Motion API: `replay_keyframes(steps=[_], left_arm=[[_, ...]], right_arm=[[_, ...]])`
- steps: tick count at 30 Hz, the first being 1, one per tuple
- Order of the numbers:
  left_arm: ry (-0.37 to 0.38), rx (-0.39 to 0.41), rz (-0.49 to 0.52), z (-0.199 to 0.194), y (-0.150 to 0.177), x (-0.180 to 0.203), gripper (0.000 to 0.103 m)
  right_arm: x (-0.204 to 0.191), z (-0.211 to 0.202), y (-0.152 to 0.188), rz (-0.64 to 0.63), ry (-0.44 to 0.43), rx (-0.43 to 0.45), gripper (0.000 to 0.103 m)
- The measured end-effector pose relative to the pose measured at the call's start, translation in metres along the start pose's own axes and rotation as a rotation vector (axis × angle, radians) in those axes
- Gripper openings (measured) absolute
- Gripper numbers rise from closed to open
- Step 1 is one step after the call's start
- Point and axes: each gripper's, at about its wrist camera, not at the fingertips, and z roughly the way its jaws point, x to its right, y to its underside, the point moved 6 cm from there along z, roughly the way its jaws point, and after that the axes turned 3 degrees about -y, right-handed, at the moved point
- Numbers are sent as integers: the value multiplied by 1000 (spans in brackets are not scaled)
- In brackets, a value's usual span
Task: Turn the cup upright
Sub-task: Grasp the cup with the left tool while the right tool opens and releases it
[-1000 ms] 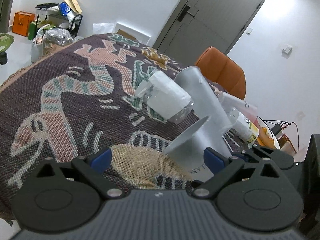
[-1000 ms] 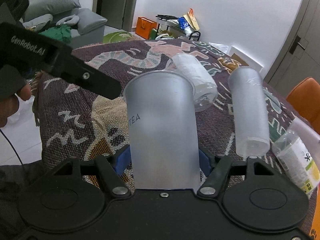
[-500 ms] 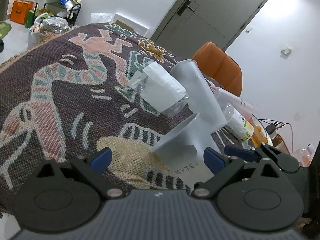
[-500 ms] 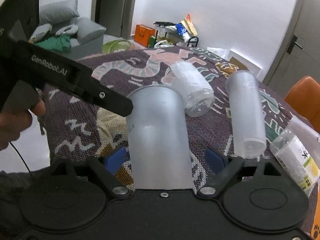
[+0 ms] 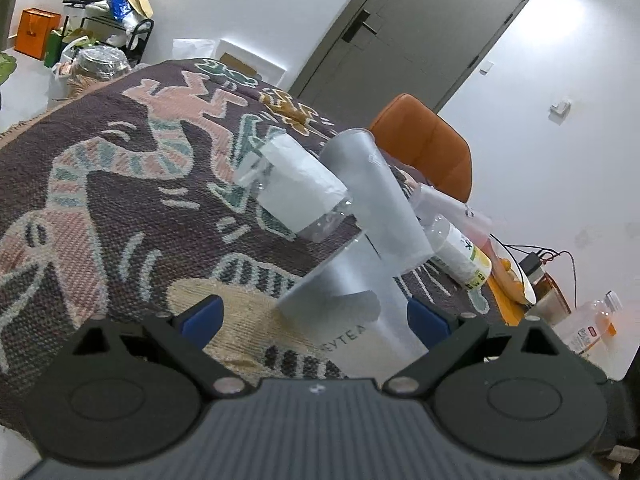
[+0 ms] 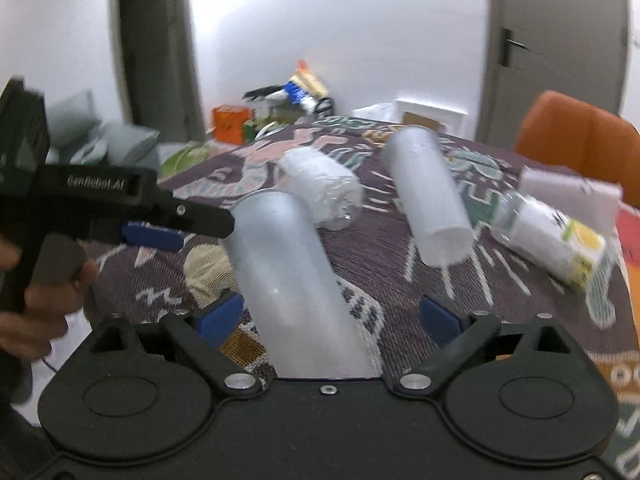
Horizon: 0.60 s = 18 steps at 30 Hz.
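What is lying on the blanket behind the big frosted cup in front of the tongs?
Behind the near frosted cup lie a clear bottle with a white label and a second frosted cup, both on their sides on the patterned blanket. The near cup hides the blanket directly behind it.

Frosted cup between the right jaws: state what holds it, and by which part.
Nothing grips it. The frosted cup stands between the right gripper's open jaws, with a clear gap on one side. The left gripper is open too.

White walls (image 5: 560,184), a grey door (image 5: 400,52), an orange chair (image 5: 424,148), and a cluttered rack (image 5: 116,28) surround the patterned table cover (image 5: 120,176).
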Motion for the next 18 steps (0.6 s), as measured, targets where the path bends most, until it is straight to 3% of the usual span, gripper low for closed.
replay_keyframes(steps=[5,11,18], left_arm=[[13,-16,-39,9,3,1,96],[67,-50,-138,25,4,0,96],[83,-76,-235,48,2,-3,96]], right_arm=[[12,-10,9,104,51,50,94],[26,-14,20,218,80,103,80],[37,-7,31,269,96,99,74]])
